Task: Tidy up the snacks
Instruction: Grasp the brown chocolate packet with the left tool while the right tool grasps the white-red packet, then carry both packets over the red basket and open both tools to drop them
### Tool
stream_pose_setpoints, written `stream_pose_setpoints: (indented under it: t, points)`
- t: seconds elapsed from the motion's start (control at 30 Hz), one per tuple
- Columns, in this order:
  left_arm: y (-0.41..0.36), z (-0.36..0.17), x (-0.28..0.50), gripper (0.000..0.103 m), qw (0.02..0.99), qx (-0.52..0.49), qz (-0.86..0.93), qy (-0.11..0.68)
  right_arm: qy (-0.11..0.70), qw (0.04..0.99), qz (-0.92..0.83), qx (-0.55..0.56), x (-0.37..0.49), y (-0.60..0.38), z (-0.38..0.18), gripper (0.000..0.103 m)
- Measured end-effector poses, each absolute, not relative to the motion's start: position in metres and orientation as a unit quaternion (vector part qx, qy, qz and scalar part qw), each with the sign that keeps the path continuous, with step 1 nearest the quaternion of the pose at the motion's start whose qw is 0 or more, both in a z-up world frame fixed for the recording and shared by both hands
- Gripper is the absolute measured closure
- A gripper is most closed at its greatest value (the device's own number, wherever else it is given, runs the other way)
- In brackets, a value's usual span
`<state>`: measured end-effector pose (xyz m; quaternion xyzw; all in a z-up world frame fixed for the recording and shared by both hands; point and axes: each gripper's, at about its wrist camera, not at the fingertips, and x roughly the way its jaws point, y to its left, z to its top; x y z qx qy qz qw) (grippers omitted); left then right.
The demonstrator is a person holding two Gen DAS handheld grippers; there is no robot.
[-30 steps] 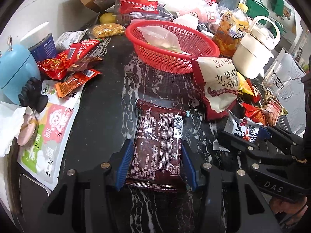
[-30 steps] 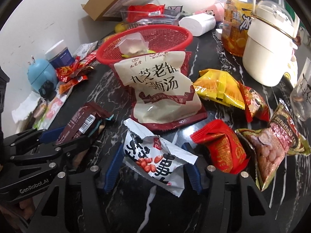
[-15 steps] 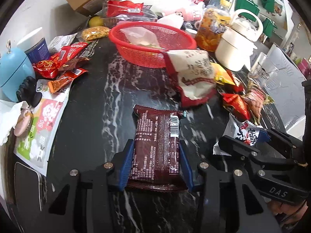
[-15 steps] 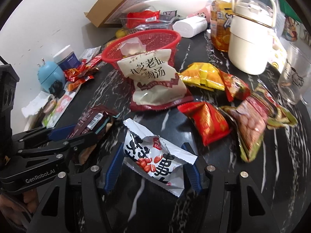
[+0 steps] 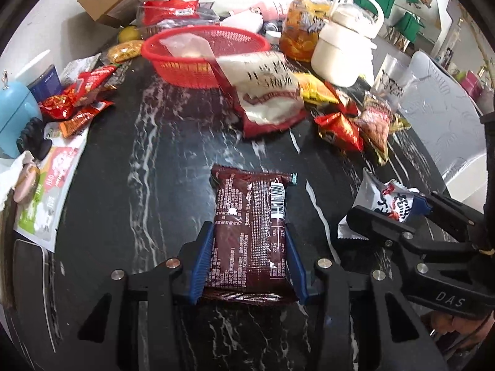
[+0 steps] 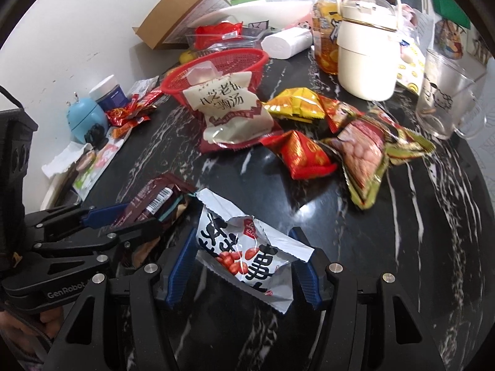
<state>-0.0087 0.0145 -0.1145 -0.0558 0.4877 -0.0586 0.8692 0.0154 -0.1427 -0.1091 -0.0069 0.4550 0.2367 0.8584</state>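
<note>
Your left gripper (image 5: 249, 261) pinches the dark brown flat snack packet (image 5: 252, 232); its long axis points ahead toward the red plastic mesh basket (image 5: 198, 52) across the black marbled worktop (image 5: 161, 160). Your right gripper (image 6: 244, 267) clamps the white crinkled peanut pouch (image 6: 247, 253), equally far from it.

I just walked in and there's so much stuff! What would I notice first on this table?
Probably the two snacks being held up close: a dark brown packet pinched in the left gripper, and a white peanut bag in the right gripper. Behind them, at the back of the black marble table, a bright red basket stands out, with a big cream pouch leaning on its front rim.
</note>
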Motion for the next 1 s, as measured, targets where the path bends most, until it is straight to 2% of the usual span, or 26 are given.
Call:
stream_pose_setpoints:
  t: [0.2, 0.37, 0.53, 1.0]
  points:
    - [0.009, -0.12, -0.006, 0.054, 0.865, -0.039, -0.05, 0.498, 0.46, 0.857, 0.233, -0.003, 0.01, -0.151, -0.113, 0.043]
    - [0.007, -0.121, -0.006, 0.054, 0.868, -0.032, -0.05, 0.493, 0.461, 0.856, 0.232, -0.004, 0.01, -0.152, -0.114, 0.043]
    - [0.011, -0.117, -0.009, 0.059, 0.871, -0.046, -0.055, 0.487, 0.46, 0.856, 0.235, -0.006, 0.009, -0.151, -0.113, 0.043]
    - [0.007, -0.07, -0.017, 0.059, 0.895, -0.043, -0.073, 0.439, 0.443, 0.86, 0.253, -0.007, 0.007, -0.153, -0.093, 0.043]
